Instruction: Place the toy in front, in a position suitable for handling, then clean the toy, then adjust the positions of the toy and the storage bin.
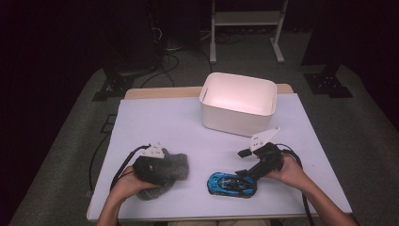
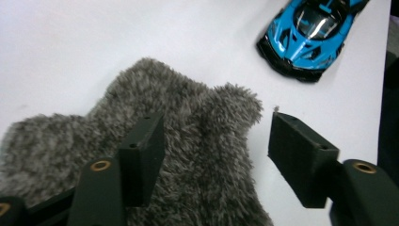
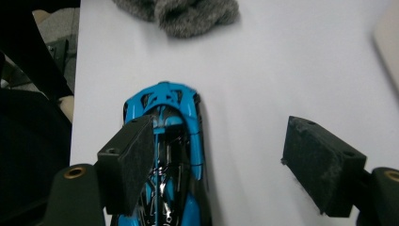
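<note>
A grey fuzzy cloth (image 1: 178,164) lies bunched at the front left of the white table (image 1: 164,122). My left gripper (image 2: 214,141) hovers over the cloth (image 2: 188,117) with its jaws apart; one jaw is above the fur, the other past its edge, and the pads do not press on it. A blue toy sports car (image 1: 231,184) sits at the front centre, also seen at the top right of the left gripper view (image 2: 310,33). My right gripper (image 1: 243,163) is open just above the car (image 3: 169,101), one jaw over its roof and the other over bare table.
A white rectangular bin (image 1: 235,120), empty as far as I can see, stands at the back centre of the table. Its edge (image 3: 388,42) shows at the right of the right gripper view. The cloth (image 3: 188,14) lies beyond the car there. The table's front edge runs close behind both hands.
</note>
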The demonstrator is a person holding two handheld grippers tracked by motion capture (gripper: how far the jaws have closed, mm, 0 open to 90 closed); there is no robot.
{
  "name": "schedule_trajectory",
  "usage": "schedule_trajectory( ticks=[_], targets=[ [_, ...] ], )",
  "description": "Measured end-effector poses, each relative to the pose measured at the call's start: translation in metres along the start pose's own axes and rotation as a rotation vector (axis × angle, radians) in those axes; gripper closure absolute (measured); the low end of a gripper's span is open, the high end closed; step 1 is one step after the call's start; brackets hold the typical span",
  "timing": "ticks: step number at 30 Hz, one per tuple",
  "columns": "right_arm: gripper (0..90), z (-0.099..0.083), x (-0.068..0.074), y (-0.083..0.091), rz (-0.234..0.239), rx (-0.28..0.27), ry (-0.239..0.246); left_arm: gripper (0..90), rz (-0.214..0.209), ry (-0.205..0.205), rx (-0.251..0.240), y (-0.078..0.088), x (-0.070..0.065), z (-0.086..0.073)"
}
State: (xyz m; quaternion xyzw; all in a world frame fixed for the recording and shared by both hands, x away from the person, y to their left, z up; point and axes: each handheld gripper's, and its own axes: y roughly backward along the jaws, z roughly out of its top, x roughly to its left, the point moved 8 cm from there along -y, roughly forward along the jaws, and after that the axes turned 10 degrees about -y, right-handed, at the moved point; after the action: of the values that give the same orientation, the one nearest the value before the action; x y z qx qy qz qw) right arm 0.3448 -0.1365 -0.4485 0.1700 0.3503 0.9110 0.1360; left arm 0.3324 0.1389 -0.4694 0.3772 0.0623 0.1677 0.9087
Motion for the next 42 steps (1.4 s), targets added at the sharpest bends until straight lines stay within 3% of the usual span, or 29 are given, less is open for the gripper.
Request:
schedule_trajectory(
  ticks=[8,15,21,28,42],
  targets=[
    [21.1,0.024,-0.016,0.015,0.0,-0.004,-0.018,28.0,0.039,0.005,-0.033,0.004,0.004,0.004],
    [20.9,0.047,-0.027,0.025,-0.015,-0.014,0.002,19.3,0.064,0.004,-0.054,0.006,0.007,0.006],
    [21.1,0.071,-0.031,0.032,-0.026,0.004,0.03,10.9,0.099,0.035,-0.079,0.011,0.01,0.009],
    [21.1,0.1,-0.038,0.038,-0.054,0.008,0.06,10.3,0.094,0.021,-0.073,0.009,0.01,0.011],
    [20.6,0.123,-0.05,0.033,-0.045,-0.001,0.079,9.7,0.102,0.024,-0.073,0.013,0.012,0.009]
  ],
)
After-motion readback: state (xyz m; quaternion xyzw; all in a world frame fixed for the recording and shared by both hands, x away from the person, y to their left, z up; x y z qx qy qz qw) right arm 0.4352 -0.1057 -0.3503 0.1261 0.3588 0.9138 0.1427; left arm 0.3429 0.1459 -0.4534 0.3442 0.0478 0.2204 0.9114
